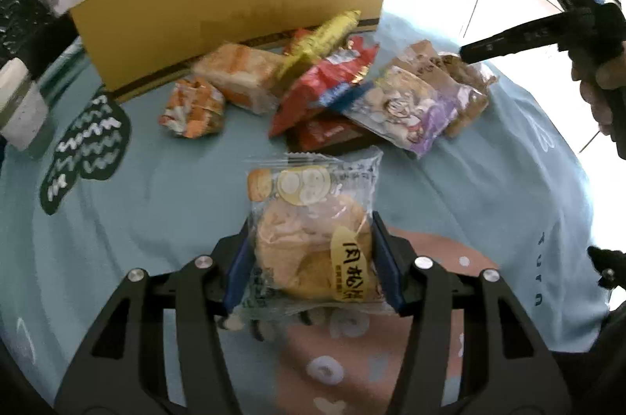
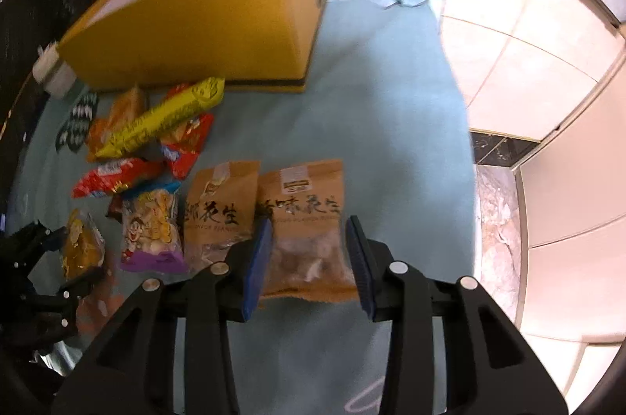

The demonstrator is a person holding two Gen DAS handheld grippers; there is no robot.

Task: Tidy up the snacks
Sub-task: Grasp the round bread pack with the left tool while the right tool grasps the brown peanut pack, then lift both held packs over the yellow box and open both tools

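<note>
My left gripper (image 1: 311, 258) is shut on a clear-wrapped round pastry (image 1: 313, 243), held just above the blue cloth. It also shows in the right wrist view (image 2: 80, 247). My right gripper (image 2: 309, 258) has its blue pads on both sides of a brown peanut bag (image 2: 305, 223); it looks shut on it. A twin brown bag (image 2: 219, 215) lies beside it. A pile of snacks lies ahead: a yellow stick pack (image 1: 321, 39), red packs (image 1: 324, 82), a bread pack (image 1: 238, 74), an orange pack (image 1: 193, 108) and a purple cartoon bag (image 1: 407, 110). The open yellow box (image 1: 234, 4) stands behind.
A white cup (image 1: 19, 106) stands at the left by the box. The blue cloth (image 2: 352, 125) covers the surface; its right edge drops to a tiled floor (image 2: 528, 43). The right gripper's handle (image 1: 547, 24) shows at the upper right in the left wrist view.
</note>
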